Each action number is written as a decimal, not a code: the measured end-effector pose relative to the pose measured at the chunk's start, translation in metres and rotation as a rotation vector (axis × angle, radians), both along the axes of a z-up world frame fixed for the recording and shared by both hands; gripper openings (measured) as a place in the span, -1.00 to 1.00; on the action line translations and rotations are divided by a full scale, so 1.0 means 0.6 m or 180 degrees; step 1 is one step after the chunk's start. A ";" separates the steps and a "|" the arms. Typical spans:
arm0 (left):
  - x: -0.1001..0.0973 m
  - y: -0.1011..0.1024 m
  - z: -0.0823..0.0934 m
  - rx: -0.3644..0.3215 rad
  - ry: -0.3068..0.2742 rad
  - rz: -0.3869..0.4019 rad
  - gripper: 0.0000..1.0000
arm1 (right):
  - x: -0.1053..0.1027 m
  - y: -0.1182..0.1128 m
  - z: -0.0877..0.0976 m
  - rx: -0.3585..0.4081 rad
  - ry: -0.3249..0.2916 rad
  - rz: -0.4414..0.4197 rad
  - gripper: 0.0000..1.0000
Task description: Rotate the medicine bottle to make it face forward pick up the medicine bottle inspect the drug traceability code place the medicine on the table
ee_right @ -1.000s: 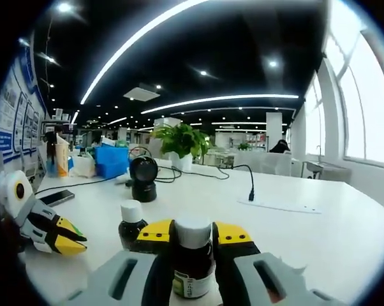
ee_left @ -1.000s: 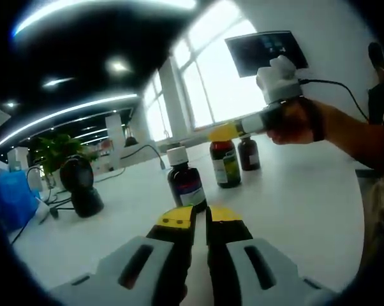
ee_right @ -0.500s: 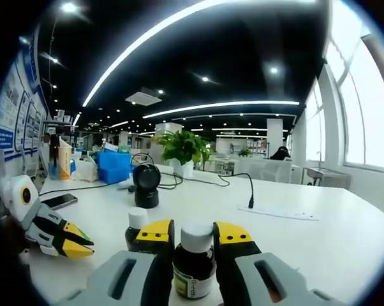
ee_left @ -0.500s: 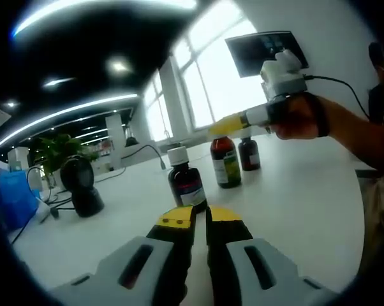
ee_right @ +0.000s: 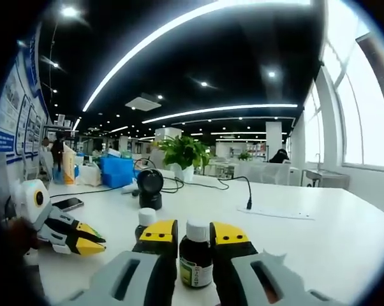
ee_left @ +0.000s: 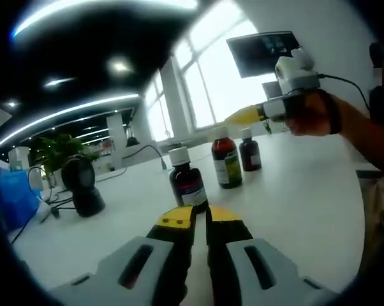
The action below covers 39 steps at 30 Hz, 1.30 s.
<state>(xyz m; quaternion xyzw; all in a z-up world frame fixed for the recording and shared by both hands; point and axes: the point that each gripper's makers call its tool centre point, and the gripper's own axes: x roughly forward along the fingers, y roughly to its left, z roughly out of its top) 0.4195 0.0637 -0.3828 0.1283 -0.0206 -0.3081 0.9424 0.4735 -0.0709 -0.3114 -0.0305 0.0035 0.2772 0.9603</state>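
- Medicine bottle [ee_right: 196,262], dark brown with a white cap and a green-edged label, stands upright on the white tabletop [ee_right: 319,236] in the right gripper view, between the two yellow-tipped jaws of the right claw [ee_right: 193,233]. The jaws stand apart on either side of it; whether they touch it cannot be told.
- Just behind it to the left stands a second capped bottle [ee_right: 144,220], partly hidden by the left jaw.
- In the left gripper view, from left to right: a black scanner stand [ee_left: 82,186], then three dark bottles on the tabletop. The nearest bottle [ee_left: 184,182] stands just beyond the left claw [ee_left: 199,217], whose yellow-tipped jaws are closed with only a thin slit between them and nothing held.
- Further right stand the medicine bottle [ee_left: 225,159] and a small dark bottle [ee_left: 249,152] behind it.
- At the right, a person's hand [ee_left: 316,115] holds the right claw [ee_left: 243,116] above those two bottles.
- The left claw [ee_right: 83,237] also appears at the left edge of the right gripper view, low over the tabletop.
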 end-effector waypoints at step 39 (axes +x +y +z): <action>0.001 0.000 -0.003 0.0042 -0.0011 0.0011 -1.00 | -0.080 -0.093 -0.099 0.0109 0.0233 0.0094 -1.00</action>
